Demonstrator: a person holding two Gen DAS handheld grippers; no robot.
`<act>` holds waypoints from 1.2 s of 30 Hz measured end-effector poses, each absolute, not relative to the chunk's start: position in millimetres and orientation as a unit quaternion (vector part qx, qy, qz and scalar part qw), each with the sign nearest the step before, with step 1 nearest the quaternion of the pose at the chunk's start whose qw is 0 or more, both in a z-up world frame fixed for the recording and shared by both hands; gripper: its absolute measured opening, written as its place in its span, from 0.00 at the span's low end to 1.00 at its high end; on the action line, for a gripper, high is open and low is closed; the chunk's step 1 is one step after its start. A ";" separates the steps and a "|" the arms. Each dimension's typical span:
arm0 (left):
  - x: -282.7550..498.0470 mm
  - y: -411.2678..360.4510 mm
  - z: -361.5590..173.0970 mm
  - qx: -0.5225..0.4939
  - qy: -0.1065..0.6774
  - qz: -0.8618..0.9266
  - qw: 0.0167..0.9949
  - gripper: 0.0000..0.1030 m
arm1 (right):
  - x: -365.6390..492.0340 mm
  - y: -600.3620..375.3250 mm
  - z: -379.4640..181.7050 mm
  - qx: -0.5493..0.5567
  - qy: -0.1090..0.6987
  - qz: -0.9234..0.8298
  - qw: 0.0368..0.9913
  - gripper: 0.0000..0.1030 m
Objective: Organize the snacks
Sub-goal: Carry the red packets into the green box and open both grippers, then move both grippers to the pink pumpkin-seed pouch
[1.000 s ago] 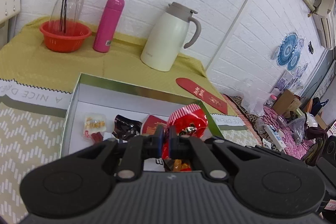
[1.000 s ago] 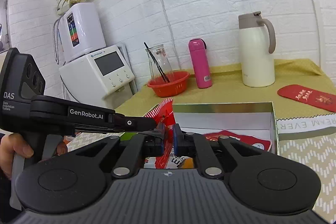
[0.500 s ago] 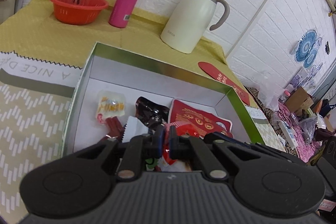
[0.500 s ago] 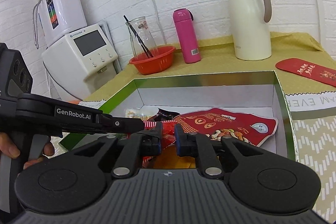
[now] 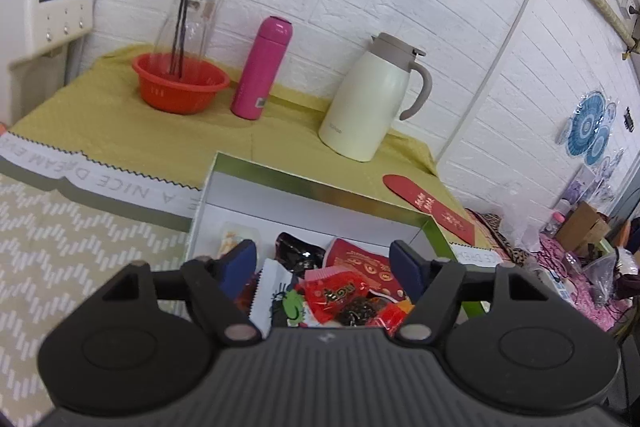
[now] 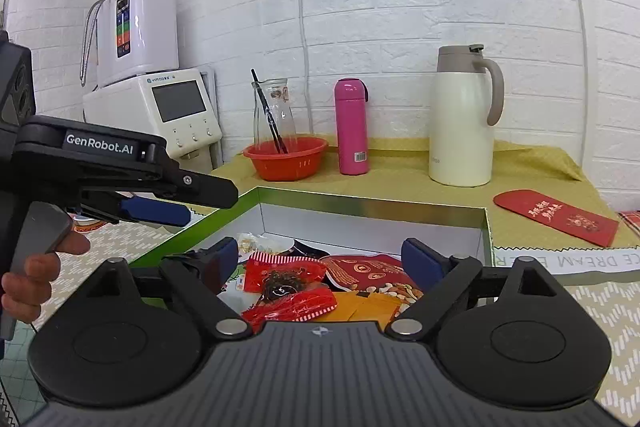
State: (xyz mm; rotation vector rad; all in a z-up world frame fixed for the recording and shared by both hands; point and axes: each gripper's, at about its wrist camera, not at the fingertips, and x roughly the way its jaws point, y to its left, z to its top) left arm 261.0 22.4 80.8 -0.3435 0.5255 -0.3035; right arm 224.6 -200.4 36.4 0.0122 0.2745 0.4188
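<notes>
- The left gripper point(image 5: 323, 263) is opening, its jaws wide apart with nothing clamped.
- The right gripper point(image 6: 320, 261) is opening too, gripping nothing.
- The snack packets point(image 6: 290, 289) lie loose in the open box point(image 6: 372, 205) on the worktop point(image 5: 100, 131).

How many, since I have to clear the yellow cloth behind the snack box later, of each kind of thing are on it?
Insulated drink vessels: 2 (pink flask, cream jug)
Red bowl: 1
Glass carafe, standing in the bowl: 1
Red envelope: 1
Total: 5
</notes>
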 end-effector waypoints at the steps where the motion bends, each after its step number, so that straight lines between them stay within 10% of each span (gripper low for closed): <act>1: 255.1 21.7 82.4 -0.162 0.256 -0.143 0.942 0.72 | 220.1 -200.6 36.8 0.006 0.134 0.206 0.969 1.00; 7: 221.1 17.5 86.3 -0.146 0.254 -0.131 0.947 0.87 | 189.0 -195.4 37.7 -0.010 0.136 0.209 0.968 1.00; 36: 146.6 6.1 15.0 -0.182 0.336 -0.204 0.901 0.87 | 116.4 -195.7 -15.5 -0.003 0.221 0.201 0.954 1.00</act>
